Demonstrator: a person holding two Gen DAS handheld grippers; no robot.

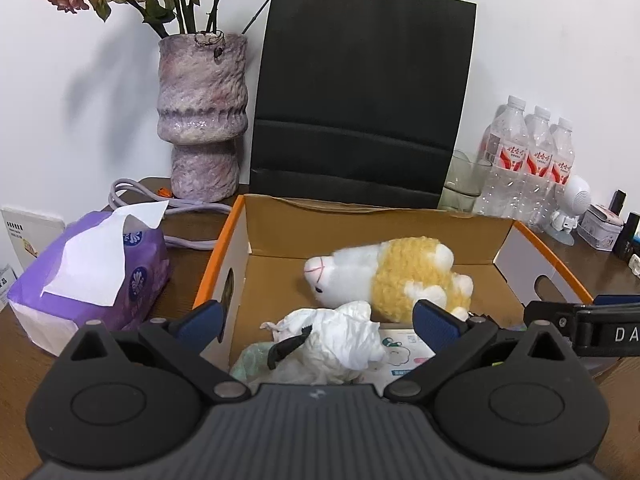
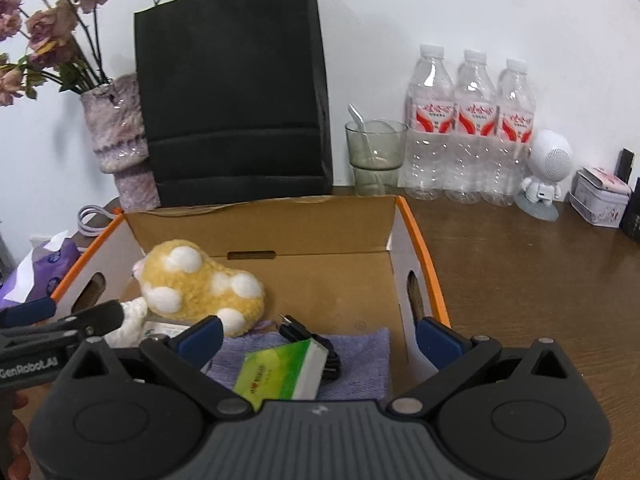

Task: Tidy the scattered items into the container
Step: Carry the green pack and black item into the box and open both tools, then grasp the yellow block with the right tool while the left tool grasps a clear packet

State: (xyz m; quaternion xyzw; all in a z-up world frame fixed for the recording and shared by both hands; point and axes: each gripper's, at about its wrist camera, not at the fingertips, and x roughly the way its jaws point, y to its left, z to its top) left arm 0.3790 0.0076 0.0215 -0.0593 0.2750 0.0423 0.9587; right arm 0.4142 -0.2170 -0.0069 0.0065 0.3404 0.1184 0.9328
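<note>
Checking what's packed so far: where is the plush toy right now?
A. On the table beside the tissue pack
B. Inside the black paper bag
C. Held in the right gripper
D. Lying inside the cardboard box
D: the plush toy lies on the floor of the cardboard box, and neither open gripper holds it.

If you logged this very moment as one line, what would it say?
left gripper: open, empty | right gripper: open, empty | orange-rimmed cardboard box: holds yellow-and-white plush toy, crumpled white tissue, green-and-white packet
</note>
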